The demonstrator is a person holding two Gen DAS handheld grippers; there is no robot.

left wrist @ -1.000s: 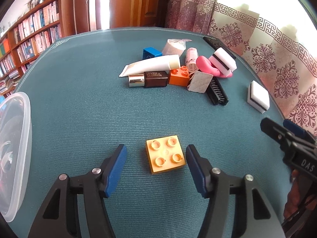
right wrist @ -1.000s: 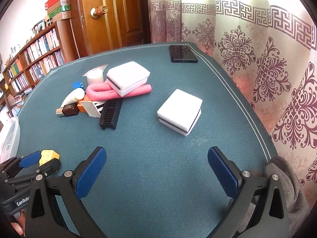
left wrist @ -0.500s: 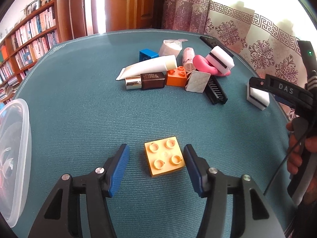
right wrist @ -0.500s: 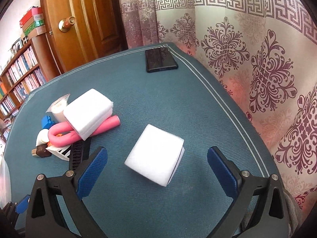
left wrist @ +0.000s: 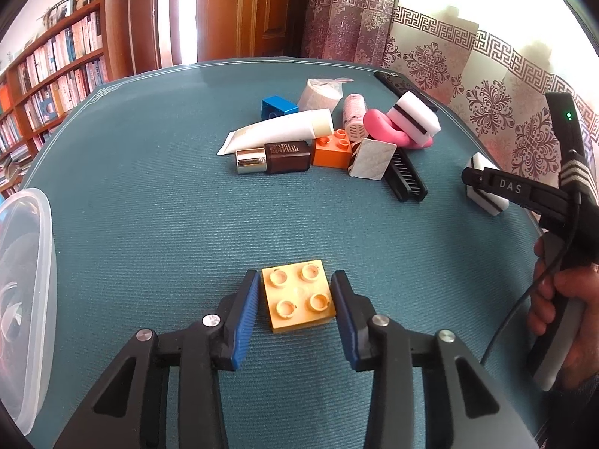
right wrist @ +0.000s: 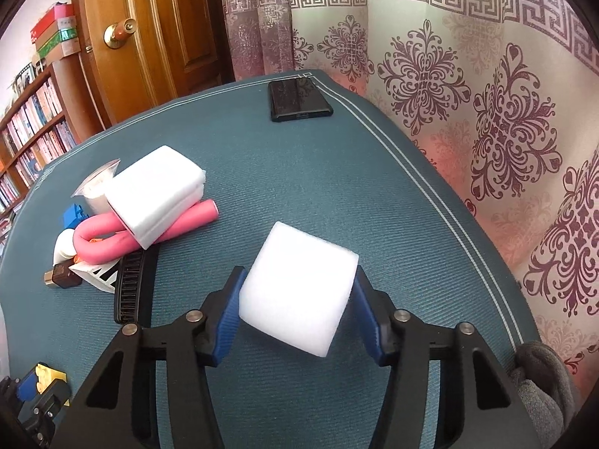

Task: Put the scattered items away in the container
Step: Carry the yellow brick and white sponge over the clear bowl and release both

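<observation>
Left gripper (left wrist: 295, 301): blue pads closed up snug on both sides of the yellow toy brick (left wrist: 297, 299), which sits studs-up on the teal table (left wrist: 149, 194) near the front edge.
Right gripper (right wrist: 297, 299): clamped on a white sponge block (right wrist: 297, 288), pads pressing its two sides, near the table's right edge.
Container: clear plastic tub (left wrist: 26, 299) at the left edge, well apart from both.
Pile: further back, a white tube (left wrist: 279, 133), brown bottle (left wrist: 275, 157), orange brick (left wrist: 333, 149), blue brick (left wrist: 279, 110), black comb (left wrist: 406, 176), pink foam roller (right wrist: 149, 230) with another white sponge (right wrist: 157, 194) on top.
Far corner: black phone (right wrist: 299, 99).
</observation>
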